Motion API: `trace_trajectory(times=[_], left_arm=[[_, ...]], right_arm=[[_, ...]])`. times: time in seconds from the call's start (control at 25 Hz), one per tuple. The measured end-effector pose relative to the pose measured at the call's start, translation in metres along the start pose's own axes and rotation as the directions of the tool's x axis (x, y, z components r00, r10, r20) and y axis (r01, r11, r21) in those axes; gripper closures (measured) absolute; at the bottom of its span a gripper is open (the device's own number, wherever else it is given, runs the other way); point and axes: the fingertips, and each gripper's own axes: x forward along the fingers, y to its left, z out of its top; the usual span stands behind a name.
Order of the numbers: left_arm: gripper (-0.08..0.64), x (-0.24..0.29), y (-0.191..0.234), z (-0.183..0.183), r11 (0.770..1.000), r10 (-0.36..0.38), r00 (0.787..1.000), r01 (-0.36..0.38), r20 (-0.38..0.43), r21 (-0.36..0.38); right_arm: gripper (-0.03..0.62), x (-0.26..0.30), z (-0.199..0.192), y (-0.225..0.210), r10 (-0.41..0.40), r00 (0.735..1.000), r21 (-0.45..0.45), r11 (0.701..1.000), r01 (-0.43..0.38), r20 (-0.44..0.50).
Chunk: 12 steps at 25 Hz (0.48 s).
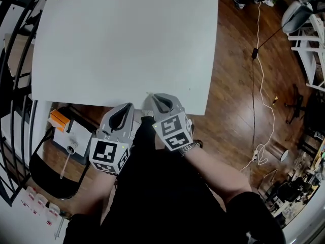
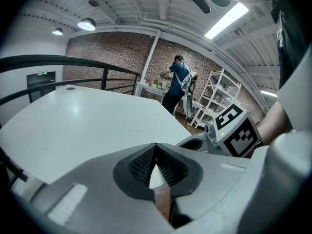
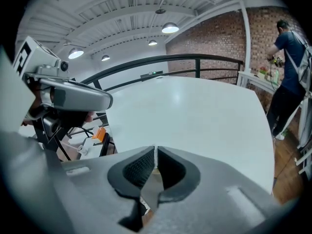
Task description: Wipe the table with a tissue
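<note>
A bare white table (image 1: 122, 39) fills the head view; no tissue shows on it in any view. My left gripper (image 1: 126, 107) hangs just off the table's near edge, its jaws shut with nothing between them (image 2: 156, 147). My right gripper (image 1: 156, 96) sits beside it, its tips over the near edge. Its jaws (image 3: 155, 150) are closed too. A thin pale sliver shows at their tips, and I cannot tell what it is. Both gripper views look across the table top (image 2: 83, 121) (image 3: 195, 116).
A black chair (image 1: 51, 172) and an orange box (image 1: 60, 118) on a white unit stand below the table's left corner. A black railing (image 1: 12, 60) runs along the left. A cable (image 1: 261, 85) lies on the wooden floor at right. A person (image 2: 178, 82) stands far off by shelves (image 2: 214, 96).
</note>
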Motion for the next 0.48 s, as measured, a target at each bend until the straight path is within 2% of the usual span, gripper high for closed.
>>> trace_trajectory(times=[0.48], left_arm=[[0.545,0.0021,0.0043,0.0003,1.000,-0.006,1.000,0.006,-0.009,0.009]], right_arm=[[0.583,0.0081,-0.0022,0.0010,-0.018,1.000,-0.005,1.000,0.018,-0.025]])
